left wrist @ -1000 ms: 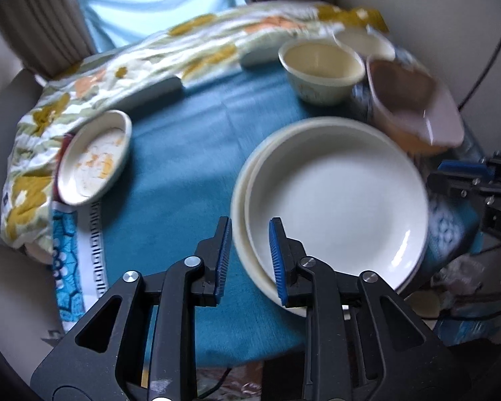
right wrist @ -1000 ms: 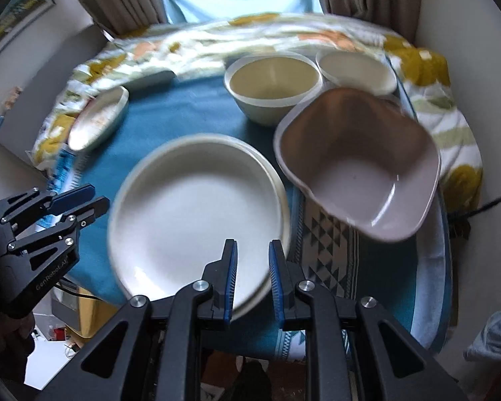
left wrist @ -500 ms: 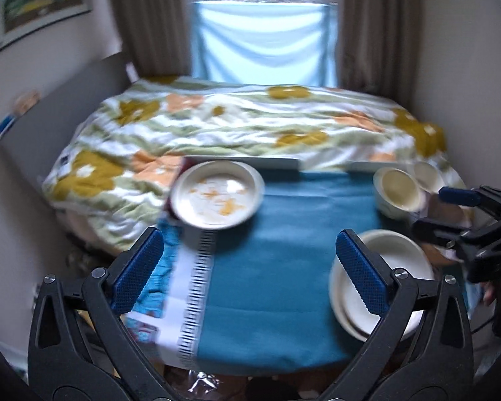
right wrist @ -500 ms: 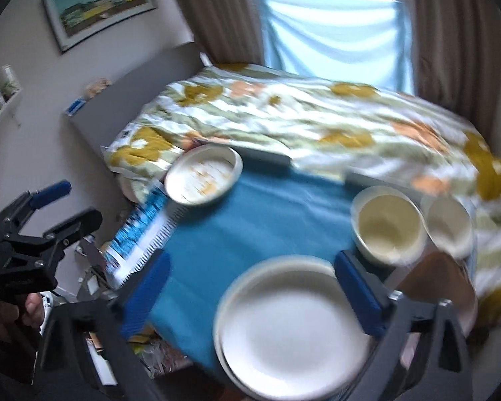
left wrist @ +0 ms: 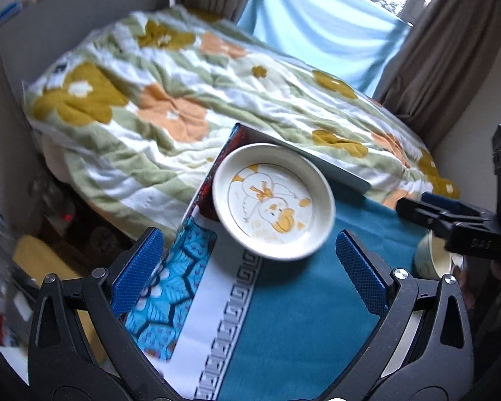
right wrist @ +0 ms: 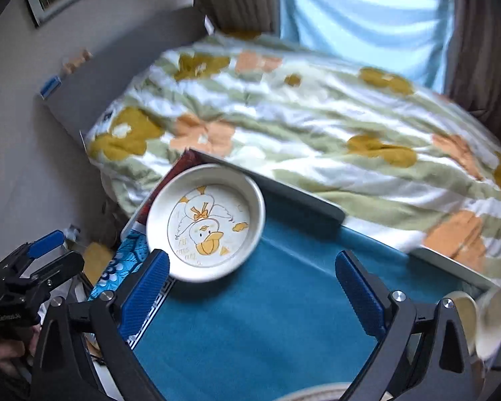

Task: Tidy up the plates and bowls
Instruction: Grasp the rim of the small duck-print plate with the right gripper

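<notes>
A white shallow dish with an orange duck drawing [left wrist: 273, 202] sits at the table's far left corner; it also shows in the right wrist view [right wrist: 205, 222]. My left gripper [left wrist: 248, 272] is open and empty, just short of the dish. My right gripper [right wrist: 252, 287] is open and empty, with the dish just beyond its left finger [right wrist: 145, 292]. A cream bowl [left wrist: 432, 260] shows at the right edge behind the other gripper [left wrist: 451, 220]. Two cream bowls [right wrist: 477, 320] sit blurred at the right. A plate rim [right wrist: 317, 394] peeks at the bottom.
The table carries a teal cloth [right wrist: 267, 317] with a patterned blue and white border [left wrist: 170, 294]. A bed with a flowered quilt [left wrist: 170, 100] lies right behind the table. The left gripper [right wrist: 33, 277] hangs off the table's left side. Curtains [right wrist: 360, 16] are at the back.
Both grippers have opened wide from shut, risen off the big plates and swung left toward the duck dish, which is now closer and centred.
</notes>
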Available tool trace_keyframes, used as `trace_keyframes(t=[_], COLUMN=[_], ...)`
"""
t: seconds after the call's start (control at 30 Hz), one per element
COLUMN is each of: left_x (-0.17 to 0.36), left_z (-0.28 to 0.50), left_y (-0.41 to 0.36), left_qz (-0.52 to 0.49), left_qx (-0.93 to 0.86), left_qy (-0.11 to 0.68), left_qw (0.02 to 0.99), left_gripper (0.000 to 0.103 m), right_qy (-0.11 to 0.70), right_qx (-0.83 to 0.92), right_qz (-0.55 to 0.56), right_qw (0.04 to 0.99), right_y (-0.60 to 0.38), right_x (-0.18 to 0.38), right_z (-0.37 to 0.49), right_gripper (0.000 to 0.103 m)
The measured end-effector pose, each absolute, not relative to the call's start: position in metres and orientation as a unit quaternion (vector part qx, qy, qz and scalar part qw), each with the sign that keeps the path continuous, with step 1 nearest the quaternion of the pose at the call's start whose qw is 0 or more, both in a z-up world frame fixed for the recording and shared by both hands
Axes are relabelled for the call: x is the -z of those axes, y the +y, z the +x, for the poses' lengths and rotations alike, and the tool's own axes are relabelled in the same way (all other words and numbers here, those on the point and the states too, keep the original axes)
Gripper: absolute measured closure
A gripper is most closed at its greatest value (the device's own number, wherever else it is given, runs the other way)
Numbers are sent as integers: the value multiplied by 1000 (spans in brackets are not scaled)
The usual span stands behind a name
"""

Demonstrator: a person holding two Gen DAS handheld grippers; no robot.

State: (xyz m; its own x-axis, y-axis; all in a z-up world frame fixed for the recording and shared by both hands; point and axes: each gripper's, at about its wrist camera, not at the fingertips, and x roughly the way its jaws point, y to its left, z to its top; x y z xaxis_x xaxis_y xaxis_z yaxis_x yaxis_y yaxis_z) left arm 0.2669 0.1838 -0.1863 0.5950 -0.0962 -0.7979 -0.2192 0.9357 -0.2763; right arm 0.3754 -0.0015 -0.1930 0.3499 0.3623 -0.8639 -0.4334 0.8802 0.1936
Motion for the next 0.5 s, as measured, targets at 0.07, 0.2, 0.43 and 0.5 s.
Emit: trace_keyframes(t=[0.07,0.2,0.43,0.5], left_x=[207,251,287,296], left_z=[284,313,336,344], left_y=[192,200,208,207], left_qz=[-184,-203,-227,-225], left_qx=[-30,-12,-8,-6], left_qy=[466,507,522,531], left_qw=[865,838,822,817], left_gripper=[5,32,53,64], right_qy=[540,572,600,601], right_qx=[-243,-241,-260,-266], right_qz=[-18,8,3,3], right_qw=[806,784,757,754], right_y=[6,15,25,27], right_x=[212,251,291,298], right_z=[393,419,445,449], right_gripper=[4,13,51,57])
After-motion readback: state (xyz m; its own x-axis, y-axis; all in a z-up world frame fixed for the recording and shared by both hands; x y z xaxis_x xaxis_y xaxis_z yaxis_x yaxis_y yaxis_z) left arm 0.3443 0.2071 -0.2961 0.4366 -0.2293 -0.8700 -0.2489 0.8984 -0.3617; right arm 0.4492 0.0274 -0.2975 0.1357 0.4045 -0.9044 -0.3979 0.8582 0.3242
